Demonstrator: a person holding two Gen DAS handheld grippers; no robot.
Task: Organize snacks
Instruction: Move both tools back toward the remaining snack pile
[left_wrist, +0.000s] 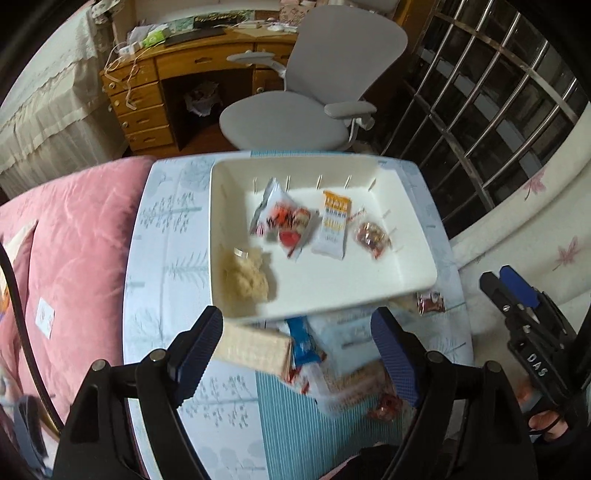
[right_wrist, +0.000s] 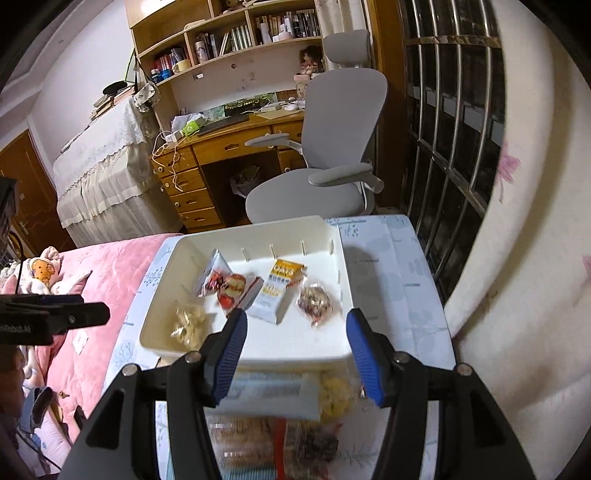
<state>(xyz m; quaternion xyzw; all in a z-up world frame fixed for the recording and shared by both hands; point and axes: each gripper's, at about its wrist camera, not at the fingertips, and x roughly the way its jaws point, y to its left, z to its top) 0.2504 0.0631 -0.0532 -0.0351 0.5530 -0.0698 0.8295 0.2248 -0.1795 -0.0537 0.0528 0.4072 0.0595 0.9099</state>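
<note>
Small table (left_wrist: 162, 258) with pale blue tree-print cloth, beside pink bedcover (left_wrist: 74, 236). On table, white tray (left_wrist: 406, 284), with four snacks inside: red-white packet (left_wrist: 291, 225), orange-white oat bar (left_wrist: 332, 229), pale crumbly snack (left_wrist: 247, 277), small clear-wrapped sweet (left_wrist: 373, 236). Nearer than tray, loose heap of snacks (left_wrist: 332, 373) on cloth, blurred, with wafer pack (left_wrist: 255, 347) at left side. Left gripper (left_wrist: 297, 350) spread wide above heap, grasping nothing. Right gripper (right_wrist: 295, 358) also released, over tray's near rim, holding nothing.
</note>
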